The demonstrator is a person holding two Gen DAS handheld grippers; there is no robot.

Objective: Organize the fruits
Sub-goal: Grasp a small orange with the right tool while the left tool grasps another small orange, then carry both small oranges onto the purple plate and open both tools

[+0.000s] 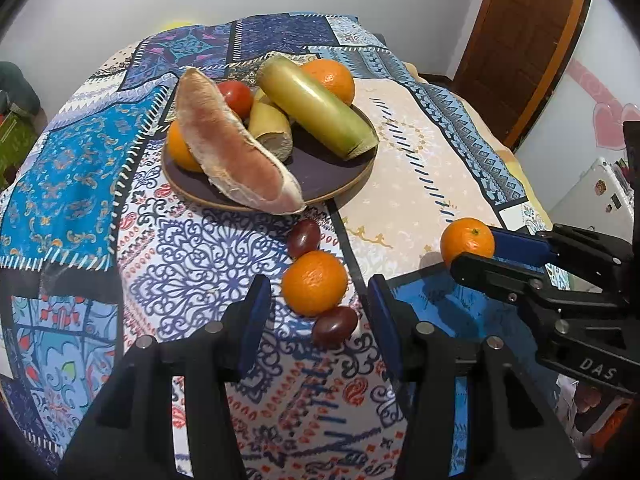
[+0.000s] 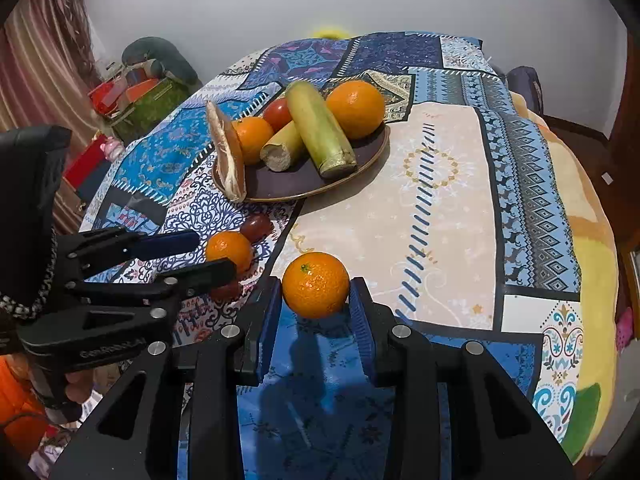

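Note:
A dark plate [image 1: 332, 168] [image 2: 280, 184] holds two oranges, a tomato, a bread roll [image 1: 232, 148], a large green vegetable [image 1: 316, 104] and a smaller yellow one. On the cloth in front lie an orange [image 1: 315, 282] [image 2: 229, 249] and two dark plums [image 1: 305, 238] [image 1: 335, 325]. My left gripper [image 1: 318, 312] is open around this orange, not touching it. My right gripper [image 2: 316, 308] [image 1: 476, 248] has both pads against a second orange [image 2: 316, 284] [image 1: 467, 242] near the table's front.
A patterned patchwork cloth [image 2: 440, 184] covers the table. A wooden door [image 1: 532, 40] stands at the right. Boxes and clutter [image 2: 136, 96] sit on the floor at the left. The table edge drops off at the right [image 2: 600, 280].

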